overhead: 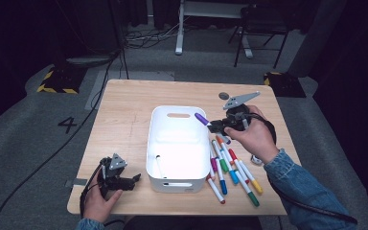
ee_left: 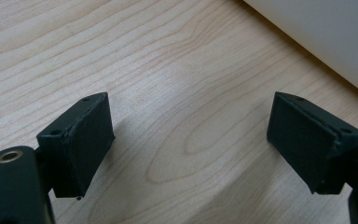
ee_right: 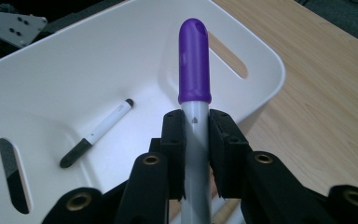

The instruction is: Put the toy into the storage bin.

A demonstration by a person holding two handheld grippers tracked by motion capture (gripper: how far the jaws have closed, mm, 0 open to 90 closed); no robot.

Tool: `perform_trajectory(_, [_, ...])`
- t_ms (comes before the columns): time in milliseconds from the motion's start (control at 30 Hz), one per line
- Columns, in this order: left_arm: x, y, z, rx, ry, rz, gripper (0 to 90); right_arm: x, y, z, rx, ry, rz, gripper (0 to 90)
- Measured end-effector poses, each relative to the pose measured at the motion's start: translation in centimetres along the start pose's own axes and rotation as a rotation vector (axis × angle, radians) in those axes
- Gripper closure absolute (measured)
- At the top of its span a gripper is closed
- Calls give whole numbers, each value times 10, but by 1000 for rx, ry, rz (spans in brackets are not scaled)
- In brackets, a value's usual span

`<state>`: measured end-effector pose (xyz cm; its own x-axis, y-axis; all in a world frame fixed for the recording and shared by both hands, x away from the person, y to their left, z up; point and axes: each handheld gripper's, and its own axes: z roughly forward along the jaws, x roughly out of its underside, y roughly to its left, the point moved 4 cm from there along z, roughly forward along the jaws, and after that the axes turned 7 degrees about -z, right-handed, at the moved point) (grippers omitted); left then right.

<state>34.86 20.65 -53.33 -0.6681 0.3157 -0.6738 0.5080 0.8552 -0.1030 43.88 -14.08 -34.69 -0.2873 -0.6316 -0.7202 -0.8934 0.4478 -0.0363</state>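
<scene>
- The right tool (overhead: 214, 125) is clamped on the grey barrel of a purple-capped marker (ee_right: 194, 70); the cap projects forward past the pads.
- The marker's long axis runs in line with the jaws and points toward the white bin (overhead: 159, 143), with the cap just over the bin's right rim.
- The bin lies directly ahead of the right tool; the right hand (overhead: 254, 134) is the nearer one.
- One black-capped marker (ee_right: 97, 132) already lies on the bin floor, well clear of the likely drop zone.
- Loose markers (overhead: 232, 170) lie on the table (overhead: 124, 100) just right of the bin, below the hand.
- The left tool (overhead: 124, 181) rests near the bin's left front corner, jaws apart and empty.
- Nothing obstructs the path into the bin.
</scene>
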Motion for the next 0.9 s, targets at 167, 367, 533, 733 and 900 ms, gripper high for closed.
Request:
perform_trajectory(167, [0, -1, 1, 8, 5, -8, 130, -12, 16, 8, -34, -1, -27, 773])
perform_trajectory(367, [-1, -1, 2, 11, 8, -2, 112, -21, 31, 19, -67, 17, -66, 773])
perform_trajectory(533, [-2, -1, 3, 10, 10, 4, 108, -30, 44, 27, -95, 9, -87, 773])
perform_trajectory(733, [-2, 0, 2, 6, 9, 7, 109, -33, 54, 35, -121, 12, -99, 773])
perform_trajectory(900, [-2, -1, 3, 9, 11, -3, 109, -29, 56, 42, -130, 28, -112, 773])
